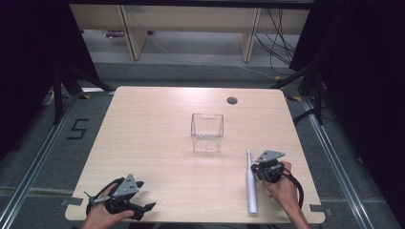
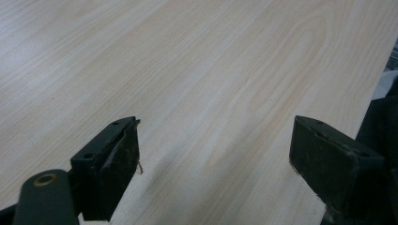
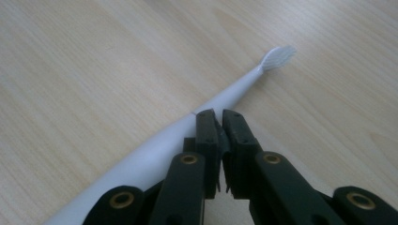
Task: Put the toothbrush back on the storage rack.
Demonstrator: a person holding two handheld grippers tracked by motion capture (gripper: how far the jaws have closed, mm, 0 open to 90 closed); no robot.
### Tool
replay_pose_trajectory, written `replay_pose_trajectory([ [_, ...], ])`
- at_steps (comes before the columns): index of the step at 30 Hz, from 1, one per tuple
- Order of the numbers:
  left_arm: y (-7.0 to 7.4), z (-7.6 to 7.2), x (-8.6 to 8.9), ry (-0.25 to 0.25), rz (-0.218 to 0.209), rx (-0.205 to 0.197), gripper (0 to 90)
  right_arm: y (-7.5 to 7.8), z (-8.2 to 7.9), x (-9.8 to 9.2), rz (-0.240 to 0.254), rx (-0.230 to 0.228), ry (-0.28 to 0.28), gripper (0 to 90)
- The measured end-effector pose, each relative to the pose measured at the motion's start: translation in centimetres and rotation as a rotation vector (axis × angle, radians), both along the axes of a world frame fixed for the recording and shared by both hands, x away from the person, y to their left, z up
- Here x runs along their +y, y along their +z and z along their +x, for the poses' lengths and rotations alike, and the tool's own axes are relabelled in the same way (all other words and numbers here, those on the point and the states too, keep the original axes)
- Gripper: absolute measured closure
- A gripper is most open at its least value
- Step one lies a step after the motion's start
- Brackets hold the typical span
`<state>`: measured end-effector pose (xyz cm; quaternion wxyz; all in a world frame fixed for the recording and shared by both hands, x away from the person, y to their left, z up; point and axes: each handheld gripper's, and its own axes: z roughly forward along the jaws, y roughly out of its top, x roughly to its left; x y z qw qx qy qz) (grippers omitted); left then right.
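High view: floor marking "5" [image 1: 78, 129].

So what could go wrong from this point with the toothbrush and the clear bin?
1. The right gripper hovers right over the white electric toothbrush with its jaws nearly shut; unless they open wider, they may push the round handle and roll it instead of grasping it.
2. The toothbrush lies near the table's front edge, so a nudge could send it off.
3. The clear plastic bin looks light and narrow; a long toothbrush lowered at an angle might tip or slide it.
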<state>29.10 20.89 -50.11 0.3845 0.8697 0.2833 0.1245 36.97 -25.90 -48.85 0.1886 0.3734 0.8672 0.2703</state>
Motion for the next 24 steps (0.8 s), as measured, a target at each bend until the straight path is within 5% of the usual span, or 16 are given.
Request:
replay_pose_trajectory([
  [6, 0.0, 0.0, 0.0, 0.001, 0.000, 0.001, 15.8, -0.2, 0.3, 0.2, 0.021, 0.018, -0.001, 84.9],
  [24, 0.0, 0.0, 0.0, -0.001, -0.006, 0.001, 15.8, 0.0, 1.0, 2.5, -0.021, 0.017, 0.070, 83.6],
])
